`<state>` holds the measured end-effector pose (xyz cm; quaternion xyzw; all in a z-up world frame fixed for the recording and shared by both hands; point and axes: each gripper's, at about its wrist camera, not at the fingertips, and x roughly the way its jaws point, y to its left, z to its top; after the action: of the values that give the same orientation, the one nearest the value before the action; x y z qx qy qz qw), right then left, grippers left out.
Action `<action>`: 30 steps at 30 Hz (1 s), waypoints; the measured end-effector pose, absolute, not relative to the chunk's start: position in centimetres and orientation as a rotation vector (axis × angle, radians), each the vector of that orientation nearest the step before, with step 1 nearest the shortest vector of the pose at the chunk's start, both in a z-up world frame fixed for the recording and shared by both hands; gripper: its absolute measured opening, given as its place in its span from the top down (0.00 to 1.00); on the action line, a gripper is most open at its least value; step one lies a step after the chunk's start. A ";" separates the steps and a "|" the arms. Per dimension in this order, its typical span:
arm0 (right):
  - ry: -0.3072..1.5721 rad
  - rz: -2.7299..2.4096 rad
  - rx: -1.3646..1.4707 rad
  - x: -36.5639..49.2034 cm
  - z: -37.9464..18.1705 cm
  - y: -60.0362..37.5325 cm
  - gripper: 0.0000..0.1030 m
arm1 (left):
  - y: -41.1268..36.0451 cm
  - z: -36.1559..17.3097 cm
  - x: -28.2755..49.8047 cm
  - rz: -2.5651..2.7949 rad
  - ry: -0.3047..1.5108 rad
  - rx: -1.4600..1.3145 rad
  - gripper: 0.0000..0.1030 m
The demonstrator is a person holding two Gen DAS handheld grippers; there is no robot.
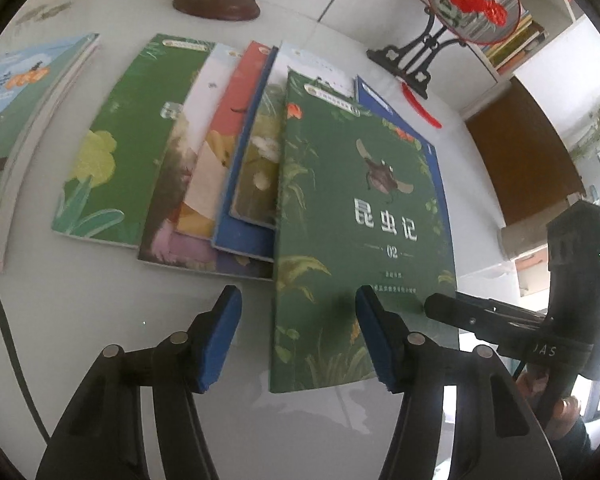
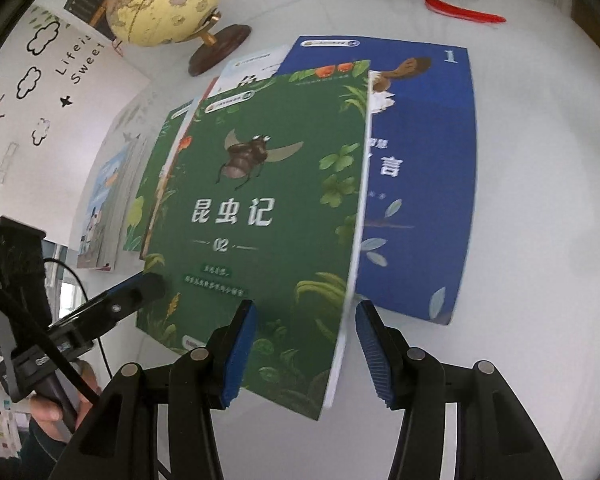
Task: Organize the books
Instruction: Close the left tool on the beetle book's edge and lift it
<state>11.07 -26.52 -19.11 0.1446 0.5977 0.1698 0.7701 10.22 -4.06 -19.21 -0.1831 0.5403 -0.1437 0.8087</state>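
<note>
Now our green beetle-cover paperback [image 2: 268, 216] lies tilted atop a blue book [image 2: 424, 184] on the white worktop [image 2: 540, 320], its long axis running away from us. Our right claw [image 2: 305, 354] straddles its near right edge, released; our left claw [image 1: 298, 340] straddles the left edge, also released, both pitched steeply down.

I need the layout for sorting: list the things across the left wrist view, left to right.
Duck-cover book → green book with yellow flower → red book → green beetle book → fan stand → right gripper.
</note>
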 end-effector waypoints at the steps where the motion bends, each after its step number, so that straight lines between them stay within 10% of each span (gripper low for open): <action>1: 1.297 0.367 0.315 10.8 -19.2 -26.4 0.50 | -4.3 -19.3 10.1 -0.316 1.159 -0.395 0.46; 8: 1.297 0.362 0.335 10.9 -19.2 -26.2 0.50 | -5.6 -18.0 9.2 -0.351 1.134 -0.387 0.50; 18: 1.302 0.370 0.423 10.8 -19.9 -26.9 0.50 | -6.9 -17.4 10.7 -0.445 1.096 -0.438 0.87; 30: 1.344 0.396 0.500 10.2 -19.8 -28.4 0.47 | -5.1 -16.6 11.3 -0.487 1.104 -0.660 0.92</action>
<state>10.18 -28.44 -19.78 0.2275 0.6116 0.1804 0.7359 11.26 -5.06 -16.59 -0.3044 0.5094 -0.2247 0.7728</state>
